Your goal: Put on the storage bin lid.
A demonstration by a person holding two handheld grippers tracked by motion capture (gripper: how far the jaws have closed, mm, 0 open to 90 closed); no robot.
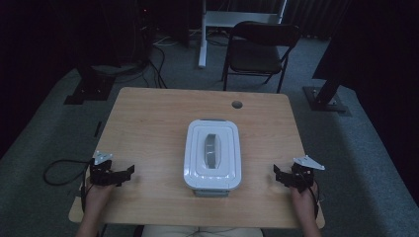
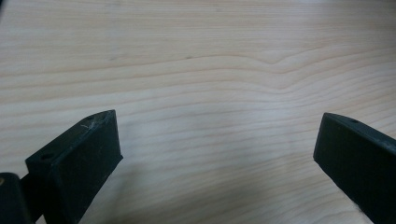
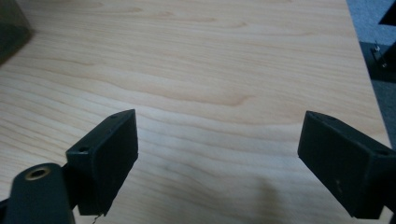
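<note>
A white lidded plastic box (image 1: 213, 154) with a grey handle on its lid sits at the middle of the wooden table (image 1: 148, 118), toward the near edge. My left gripper (image 1: 124, 174) rests near the table's front left corner, held by a hand, well left of the box. In the left gripper view the left gripper (image 2: 217, 140) is open over bare wood. My right gripper (image 1: 280, 174) rests near the front right edge, right of the box. In the right gripper view the right gripper (image 3: 217, 140) stands open with nothing between its jaws.
A round cable hole (image 1: 237, 104) sits near the table's far edge. A black folding chair (image 1: 259, 49) stands beyond the table on grey carpet, with a white desk leg (image 1: 202, 34) and dark stands around it. A cable (image 1: 57, 170) loops off the left edge.
</note>
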